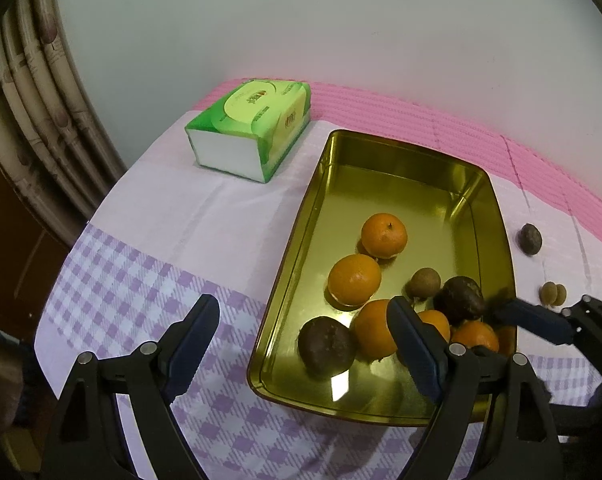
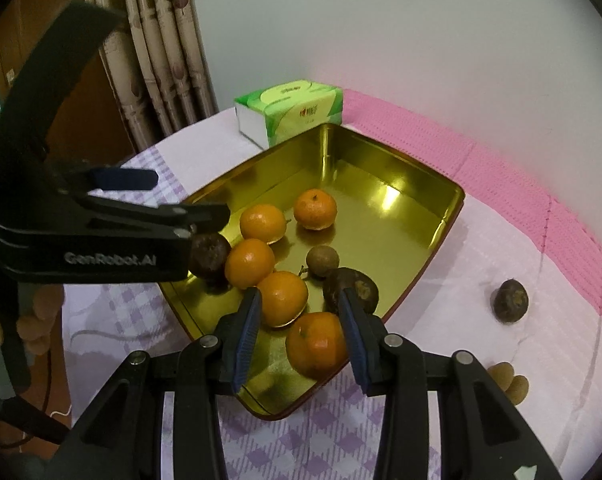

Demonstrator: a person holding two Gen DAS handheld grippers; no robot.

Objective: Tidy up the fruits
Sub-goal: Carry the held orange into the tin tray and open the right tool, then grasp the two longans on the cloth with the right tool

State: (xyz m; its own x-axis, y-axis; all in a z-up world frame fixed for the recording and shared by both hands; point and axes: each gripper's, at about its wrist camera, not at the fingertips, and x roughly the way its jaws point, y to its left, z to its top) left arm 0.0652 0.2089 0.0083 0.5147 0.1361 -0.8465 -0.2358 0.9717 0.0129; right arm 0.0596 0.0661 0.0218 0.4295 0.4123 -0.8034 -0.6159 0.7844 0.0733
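**Gold tin nearly full, a few fruits still outside**

Gold and shiny, the metal tray (image 2: 417, 216) sits on the counter (image 1: 173, 220), which wears a pale cloth with purple checks. I think the tray is the home for all the fruit, and that is why so much is piled at its near end. Five oranges are in there. So are two dark, wrinkly passion fruits and one small brown longan (image 2: 322, 260).

The right gripper (image 2: 299, 322) hangs just over the near end of the tray, tipped down. Its jaws are partly apart and hold nothing. The closest orange (image 2: 315, 342) sits below and between them, and they do not squeeze it. One dark passion fruit (image 2: 351, 286) lies just behind the right-hand jaw. My guess is that this gripper has put a fruit down here, but I can't be sure.

The left gripper (image 1: 301, 344) waits at the left side of the tray. Its jaws are spread wide and empty. One jaw is over the checked cloth and the other is over the tray's near corner, in front of the oranges.

Some fruit is still out on the cloth to the right of the tray. There is another passion fruit (image 2: 511, 300), well away from both grippers, and two little longans (image 2: 509, 384) closer in. Those look like the next ones to go in.

A green pack of tissues (image 1: 253, 128) stands behind the tray, out of the way.
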